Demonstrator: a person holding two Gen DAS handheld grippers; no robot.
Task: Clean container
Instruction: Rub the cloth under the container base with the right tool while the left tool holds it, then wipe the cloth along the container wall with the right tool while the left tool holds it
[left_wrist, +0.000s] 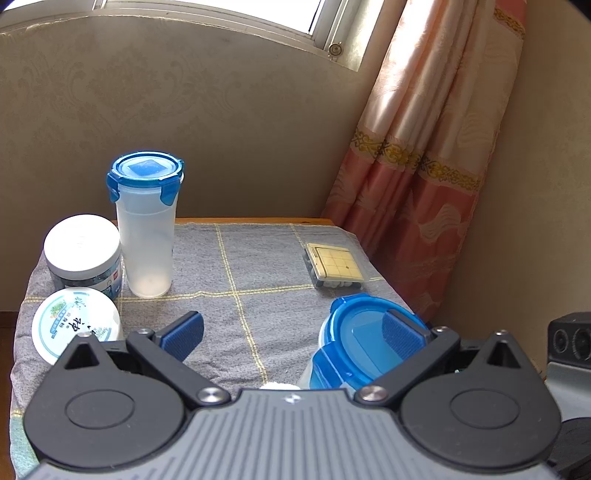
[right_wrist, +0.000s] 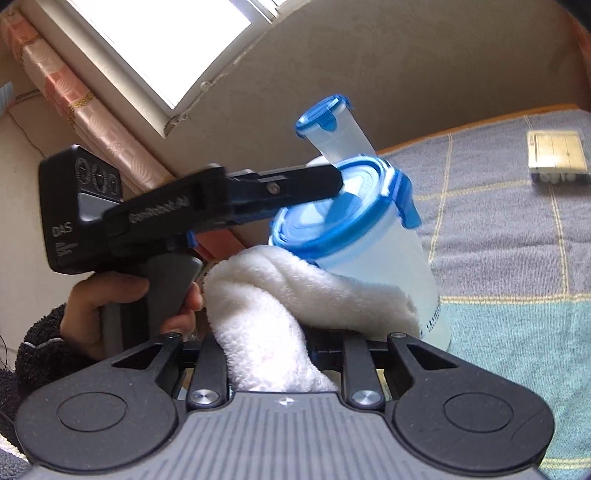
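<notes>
A translucent container with a blue clip lid (right_wrist: 373, 254) stands on the grey checked cloth (right_wrist: 498, 206). My right gripper (right_wrist: 282, 354) is shut on a white towel (right_wrist: 295, 295), which is pressed against the container's near side. The towel hides the fingertips. My left gripper (right_wrist: 332, 181), held by a hand (right_wrist: 107, 302), reaches over from the left, one finger lying on the lid. In the left wrist view the left gripper (left_wrist: 293, 332) is open, its right finger (left_wrist: 402, 332) on the blue lid (left_wrist: 354, 343) and its left finger (left_wrist: 184, 332) over bare cloth.
A second tall container with a blue lid (left_wrist: 146, 221) stands at the back left, beside two white-lidded jars (left_wrist: 83, 251) (left_wrist: 75, 325). A small flat box (left_wrist: 334, 264) lies at the back right. A pink curtain (left_wrist: 424, 166) hangs past the table's right edge.
</notes>
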